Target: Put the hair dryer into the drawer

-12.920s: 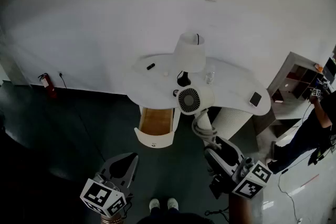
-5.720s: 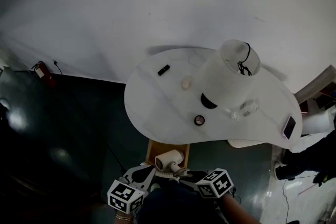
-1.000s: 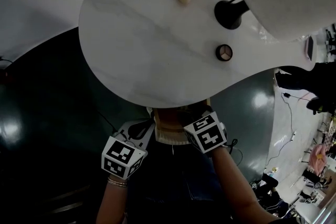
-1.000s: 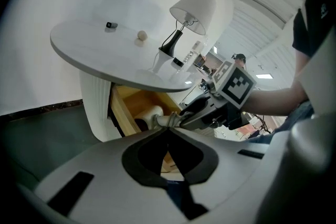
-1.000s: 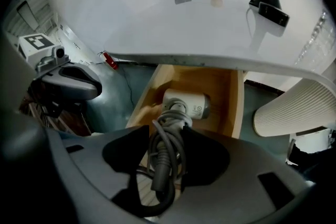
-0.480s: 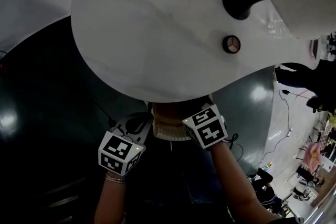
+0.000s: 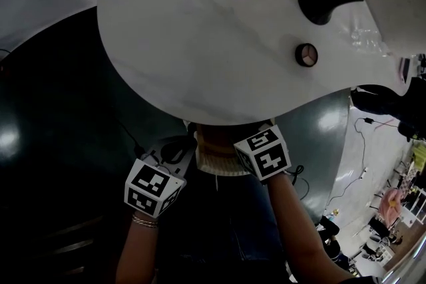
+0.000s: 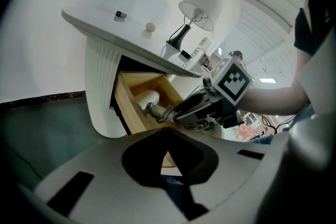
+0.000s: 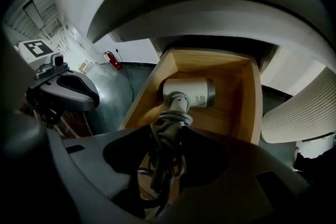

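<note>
Hair dryer (image 9: 188, 93) in drawer (image 9: 251, 107) under table (image 7: 200, 43)

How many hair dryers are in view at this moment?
1. The hair dryer is inside the open wooden drawer beneath the white tabletop. None shows elsewhere, though the drawer's rear is in shadow.
</note>
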The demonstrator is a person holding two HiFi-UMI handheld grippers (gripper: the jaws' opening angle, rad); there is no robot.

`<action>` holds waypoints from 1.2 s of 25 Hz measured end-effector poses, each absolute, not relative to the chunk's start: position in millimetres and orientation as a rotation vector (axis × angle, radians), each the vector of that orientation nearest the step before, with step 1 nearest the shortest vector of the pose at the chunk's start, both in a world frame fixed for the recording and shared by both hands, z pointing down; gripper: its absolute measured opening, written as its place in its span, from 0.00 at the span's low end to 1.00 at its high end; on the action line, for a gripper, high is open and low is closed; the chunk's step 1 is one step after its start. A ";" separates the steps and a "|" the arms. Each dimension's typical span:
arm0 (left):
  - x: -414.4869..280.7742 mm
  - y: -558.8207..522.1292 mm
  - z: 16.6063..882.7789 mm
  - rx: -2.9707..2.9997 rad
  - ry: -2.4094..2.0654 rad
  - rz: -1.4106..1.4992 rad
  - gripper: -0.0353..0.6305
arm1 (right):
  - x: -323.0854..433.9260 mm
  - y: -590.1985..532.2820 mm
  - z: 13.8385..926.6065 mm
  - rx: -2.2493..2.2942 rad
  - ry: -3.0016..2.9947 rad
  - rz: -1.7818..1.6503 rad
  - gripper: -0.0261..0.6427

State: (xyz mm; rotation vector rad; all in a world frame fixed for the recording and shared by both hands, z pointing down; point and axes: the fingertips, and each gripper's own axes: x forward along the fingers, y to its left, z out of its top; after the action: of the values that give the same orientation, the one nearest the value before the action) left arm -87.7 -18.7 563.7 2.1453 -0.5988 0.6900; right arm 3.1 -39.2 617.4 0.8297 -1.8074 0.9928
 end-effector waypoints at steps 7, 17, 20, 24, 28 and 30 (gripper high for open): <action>-84.9 -24.0 567.1 2.133 -0.610 0.685 0.08 | 2.8 -47.8 629.5 0.807 -1.809 0.942 0.34; -85.0 -18.2 558.9 2.132 -0.630 0.671 0.08 | 4.1 -38.1 613.6 0.717 -1.798 1.051 0.39; -86.6 -20.5 557.2 2.144 -0.646 0.670 0.08 | 6.5 -35.7 606.4 0.715 -1.808 0.991 0.39; -84.7 -20.5 549.9 2.154 -0.662 0.678 0.08 | 14.0 -34.6 587.3 0.774 -1.838 0.963 0.33; -86.1 -22.5 544.9 2.173 -0.680 0.686 0.08 | 24.0 -38.0 580.3 0.847 -1.861 0.923 0.15; -81.7 -25.2 540.4 2.185 -0.688 0.689 0.08 | 28.8 -38.0 575.5 0.836 -1.876 0.911 0.11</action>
State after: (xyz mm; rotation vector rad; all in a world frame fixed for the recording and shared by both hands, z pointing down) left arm -81.7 -25.2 540.4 2.1855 -0.6881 0.6890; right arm 28.8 -38.0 575.5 0.8356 -1.8759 0.9107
